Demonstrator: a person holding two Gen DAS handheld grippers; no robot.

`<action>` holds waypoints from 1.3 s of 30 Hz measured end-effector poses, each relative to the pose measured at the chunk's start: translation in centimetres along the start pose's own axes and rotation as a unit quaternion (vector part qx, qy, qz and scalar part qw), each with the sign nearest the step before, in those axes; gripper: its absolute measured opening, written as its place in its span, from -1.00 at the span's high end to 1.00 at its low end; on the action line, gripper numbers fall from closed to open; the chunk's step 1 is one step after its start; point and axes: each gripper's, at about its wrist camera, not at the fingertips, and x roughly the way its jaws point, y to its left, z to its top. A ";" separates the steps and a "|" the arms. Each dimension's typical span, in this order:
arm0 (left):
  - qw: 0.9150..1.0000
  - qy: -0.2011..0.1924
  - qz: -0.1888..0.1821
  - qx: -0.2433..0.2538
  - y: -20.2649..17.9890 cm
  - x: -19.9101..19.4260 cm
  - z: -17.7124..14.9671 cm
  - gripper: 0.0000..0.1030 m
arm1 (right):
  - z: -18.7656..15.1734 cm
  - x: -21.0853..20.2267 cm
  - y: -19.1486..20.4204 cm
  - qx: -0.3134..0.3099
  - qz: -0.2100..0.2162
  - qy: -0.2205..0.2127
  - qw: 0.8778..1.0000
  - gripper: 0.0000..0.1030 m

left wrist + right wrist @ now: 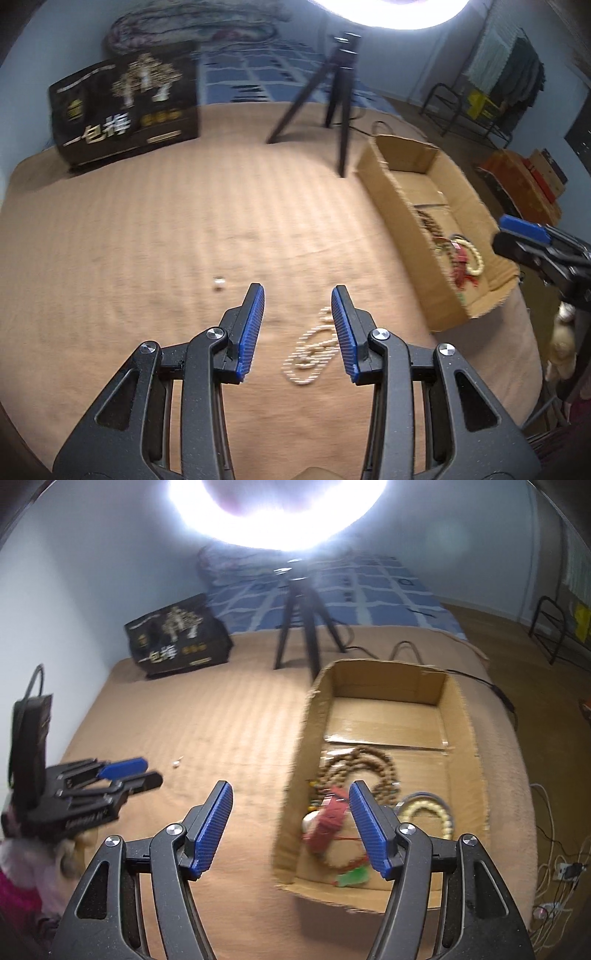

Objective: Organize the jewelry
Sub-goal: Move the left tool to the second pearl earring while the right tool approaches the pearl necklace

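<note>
A white bead necklace lies coiled on the tan bedspread, just inside the right finger of my open left gripper, which is empty above it. A small white bead lies apart to the left; it also shows in the right wrist view. An open cardboard box holds brown bead strands, a red tasselled piece, a cream bangle and a green charm. My right gripper is open and empty over the box's near left wall.
A black tripod stands at the back of the bed beside the box. A black printed gift box stands at the back left. A cable runs behind the cardboard box. The bed edge drops off at the right.
</note>
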 end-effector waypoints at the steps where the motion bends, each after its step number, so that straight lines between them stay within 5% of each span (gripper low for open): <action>1: 1.000 0.001 0.003 -0.004 0.6 0.0 0.0 0.26 | -0.1 0.2 0.6 -0.006 0.003 0.003 1.000 -0.26; 8: 1.000 0.009 0.006 -0.029 4.1 1.1 -0.3 0.26 | -1.7 2.3 4.7 -0.048 0.039 0.029 0.998 -0.28; 17: 1.000 0.025 0.013 0.005 4.3 3.3 -1.0 0.26 | -4.8 6.3 9.4 -0.127 0.062 0.073 0.987 -0.28; 22: 0.999 0.024 0.017 0.011 4.4 4.2 -0.7 0.26 | -5.1 8.0 9.6 -0.119 0.059 0.081 0.988 -0.54; 39: 0.999 0.033 0.013 -0.002 5.7 7.4 0.1 0.56 | -5.5 12.3 11.2 -0.150 0.051 0.112 0.981 -0.58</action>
